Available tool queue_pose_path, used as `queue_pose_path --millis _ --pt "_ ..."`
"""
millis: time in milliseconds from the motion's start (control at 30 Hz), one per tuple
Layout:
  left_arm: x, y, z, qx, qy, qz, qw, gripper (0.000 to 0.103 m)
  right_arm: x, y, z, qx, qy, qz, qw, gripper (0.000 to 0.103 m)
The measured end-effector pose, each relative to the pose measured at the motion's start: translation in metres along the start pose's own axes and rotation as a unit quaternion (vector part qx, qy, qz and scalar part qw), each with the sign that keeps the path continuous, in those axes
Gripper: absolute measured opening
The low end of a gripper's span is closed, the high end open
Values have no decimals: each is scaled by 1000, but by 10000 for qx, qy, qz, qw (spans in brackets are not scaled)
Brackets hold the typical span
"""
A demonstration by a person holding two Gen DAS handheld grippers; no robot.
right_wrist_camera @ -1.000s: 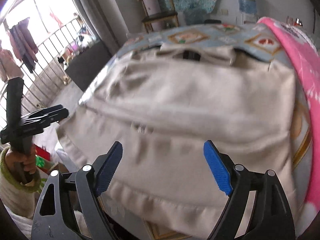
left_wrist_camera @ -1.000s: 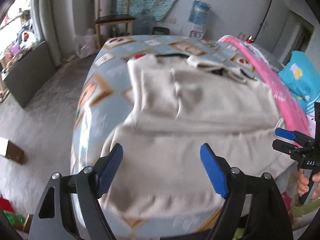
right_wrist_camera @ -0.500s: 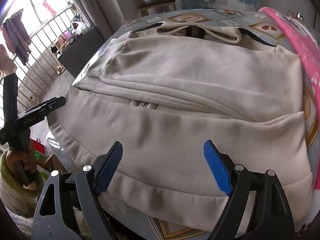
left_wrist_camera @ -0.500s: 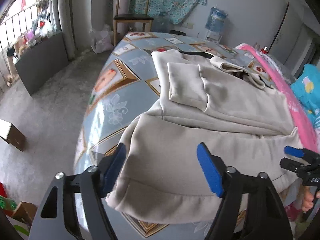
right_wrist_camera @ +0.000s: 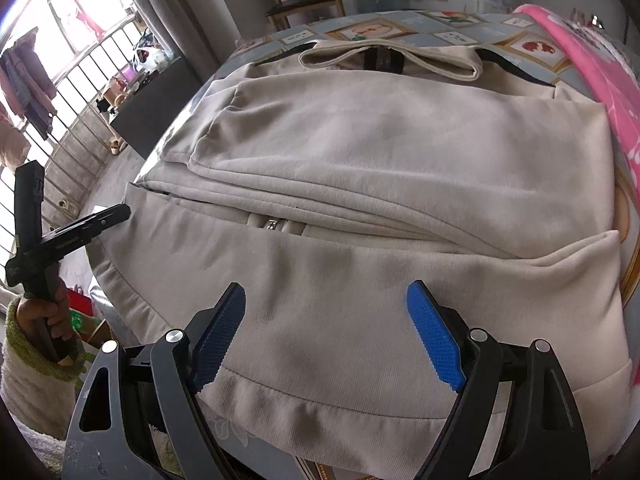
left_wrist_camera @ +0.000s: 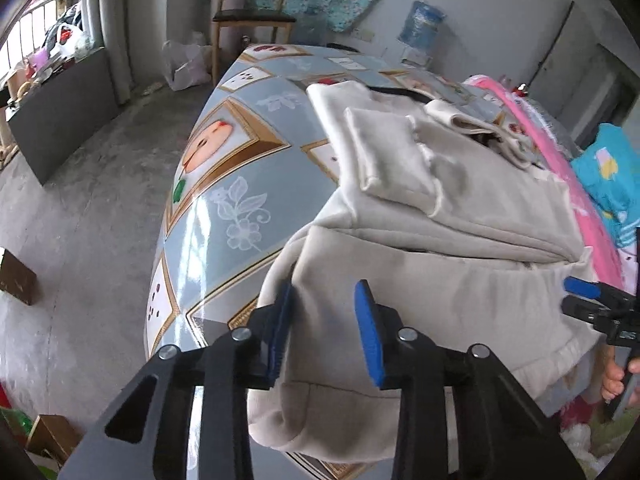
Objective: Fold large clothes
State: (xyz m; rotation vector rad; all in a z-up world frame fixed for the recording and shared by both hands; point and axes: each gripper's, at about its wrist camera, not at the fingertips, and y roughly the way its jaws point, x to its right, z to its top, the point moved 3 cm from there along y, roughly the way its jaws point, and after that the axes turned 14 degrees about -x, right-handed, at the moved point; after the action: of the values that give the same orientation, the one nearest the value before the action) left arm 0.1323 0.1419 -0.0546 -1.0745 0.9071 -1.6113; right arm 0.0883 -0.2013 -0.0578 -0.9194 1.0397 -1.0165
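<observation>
A beige zip sweatshirt (left_wrist_camera: pixel 460 208) lies on the table with its sleeves folded in over the chest (right_wrist_camera: pixel 400 152). Its lower hem hangs over the near edge. My left gripper (left_wrist_camera: pixel 324 328) is at the hem's left corner. Its jaws are closing, the cloth edge lies between the blue pads, and a gap still shows. The right wrist view shows it from the side (right_wrist_camera: pixel 116 214), held by a hand in a green cuff. My right gripper (right_wrist_camera: pixel 328 332) hovers open over the hem's middle with nothing gripped, and its tips appear at the edge of the left wrist view (left_wrist_camera: pixel 572 295).
The table wears a glossy blue patterned cover (left_wrist_camera: pixel 224 200). A pink blanket (left_wrist_camera: pixel 560 152) runs along its right side. A wooden chair (left_wrist_camera: pixel 248 20) and a water bottle (left_wrist_camera: pixel 420 26) stand at the far wall. A small box (left_wrist_camera: pixel 16 280) sits on the floor on the left.
My left gripper has come down onto the sweatshirt's near-left corner and its jaws have narrowed around the hem. The right gripper has stayed in place, open.
</observation>
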Motion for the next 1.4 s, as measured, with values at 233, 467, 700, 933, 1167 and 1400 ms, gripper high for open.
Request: queue_pose_path --millis 233,467,700,933,1167,1400 --pt "-1 -11 3 16 62 -878 9961 28 0 0 -2 50 -52 -33 10000 80" --pt "-13 14 22 -238 -139 -808 9964 28 0 0 0 80 -124 -45 9999 80" --pt "6 4 7 -208 319 -661 9971 28 -1 1 -1 93 -163 -115 9998 80" --pt "25 6 1 -191 558 555 9967 19 -5 3 -2 80 -254 -300 9992 80" --pt "37 15 -1 -194 736 1270 9890 18 -1 0 -6 80 -266 -321 9991 79" --pt "48 17 -2 -174 914 1803 9792 18 38 -38 -17 473 148 -342 9982 68"
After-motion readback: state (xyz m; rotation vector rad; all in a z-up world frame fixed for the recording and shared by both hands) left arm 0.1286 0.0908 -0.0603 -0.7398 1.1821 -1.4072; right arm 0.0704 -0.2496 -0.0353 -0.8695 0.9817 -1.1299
